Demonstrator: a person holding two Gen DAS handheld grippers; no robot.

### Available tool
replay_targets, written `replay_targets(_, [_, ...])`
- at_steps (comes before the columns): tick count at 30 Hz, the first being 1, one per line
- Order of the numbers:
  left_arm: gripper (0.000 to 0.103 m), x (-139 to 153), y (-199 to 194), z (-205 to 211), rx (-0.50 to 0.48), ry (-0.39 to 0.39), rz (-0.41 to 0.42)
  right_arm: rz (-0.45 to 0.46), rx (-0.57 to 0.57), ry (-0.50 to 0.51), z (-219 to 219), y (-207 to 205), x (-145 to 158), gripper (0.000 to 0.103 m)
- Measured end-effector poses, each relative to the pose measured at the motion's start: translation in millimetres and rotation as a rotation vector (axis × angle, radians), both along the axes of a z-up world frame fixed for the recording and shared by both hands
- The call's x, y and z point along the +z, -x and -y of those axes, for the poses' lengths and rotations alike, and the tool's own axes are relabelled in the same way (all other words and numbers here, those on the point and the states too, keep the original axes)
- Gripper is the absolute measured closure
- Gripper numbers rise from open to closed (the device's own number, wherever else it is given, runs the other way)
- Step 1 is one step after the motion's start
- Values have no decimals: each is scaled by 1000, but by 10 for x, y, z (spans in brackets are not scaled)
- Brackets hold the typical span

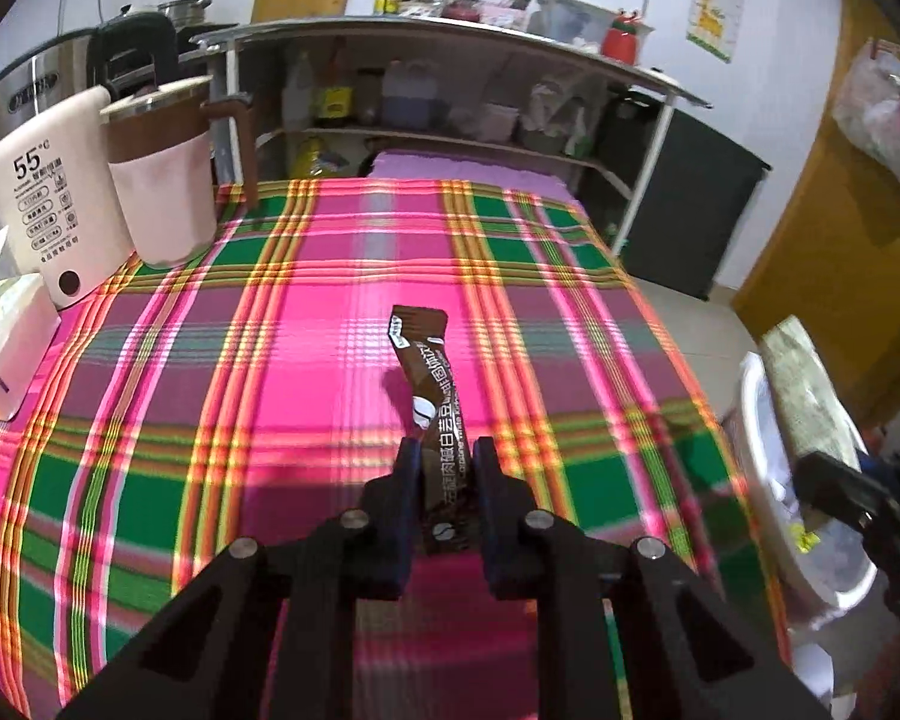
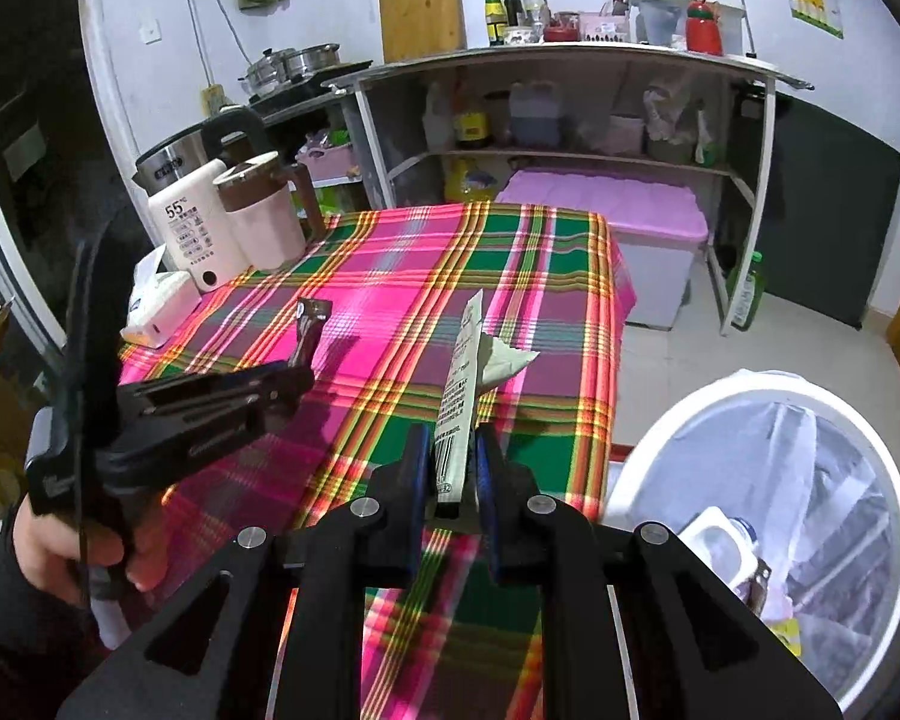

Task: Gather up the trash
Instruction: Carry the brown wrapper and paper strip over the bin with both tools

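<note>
- Covering the bench point(image 1: 210, 420), a pink-and-green plaid cloth lies flat.
- White round bin point(image 2: 660, 450) beside it, lined with thin plastic, holds a bottle and wrappers.
- Left hand-held gripper point(image 1: 447, 468) pinches a glossy brown sachet point(image 1: 426, 372); right hand-held gripper point(image 2: 453, 468) pinches a pale, creased wrapper point(image 2: 459, 396) above the cloth.

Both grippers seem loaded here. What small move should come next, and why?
Probably swing the right gripper a little to its right, over the bin, before opening. It is shut on the pale wrapper, which hangs above the table's edge, not the bin. The bin stands open just beside the table. The left gripper, shut on the brown sachet, could follow.
</note>
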State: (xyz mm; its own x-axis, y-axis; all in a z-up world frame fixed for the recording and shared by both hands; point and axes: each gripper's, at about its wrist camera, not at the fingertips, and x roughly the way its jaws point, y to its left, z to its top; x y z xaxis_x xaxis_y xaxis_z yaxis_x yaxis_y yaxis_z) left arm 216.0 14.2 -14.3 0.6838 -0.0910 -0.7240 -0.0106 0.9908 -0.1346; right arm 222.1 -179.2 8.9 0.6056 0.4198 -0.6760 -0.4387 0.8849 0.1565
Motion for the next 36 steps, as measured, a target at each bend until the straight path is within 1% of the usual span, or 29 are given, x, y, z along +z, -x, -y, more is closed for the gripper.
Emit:
replay_targets(4, [85,80,191,130,-35,17,18,16,-14,-4,106,138,73,87])
replay_targets(16, [85,397,728,629,-182,65,92,60,-88,-3,487,622,284,87])
replay_targets(23, [85,497,956,866,-248,75,108,80,-121,1,651,850,350,87])
replay_targets(29, [85,535,1043,1023,-286,79,112,85,-155,-4,816,967,358,87])
replay_targets(36, [85,541,1027,1263,-335,79,109,74,-210,-15,1091,1021,305,87])
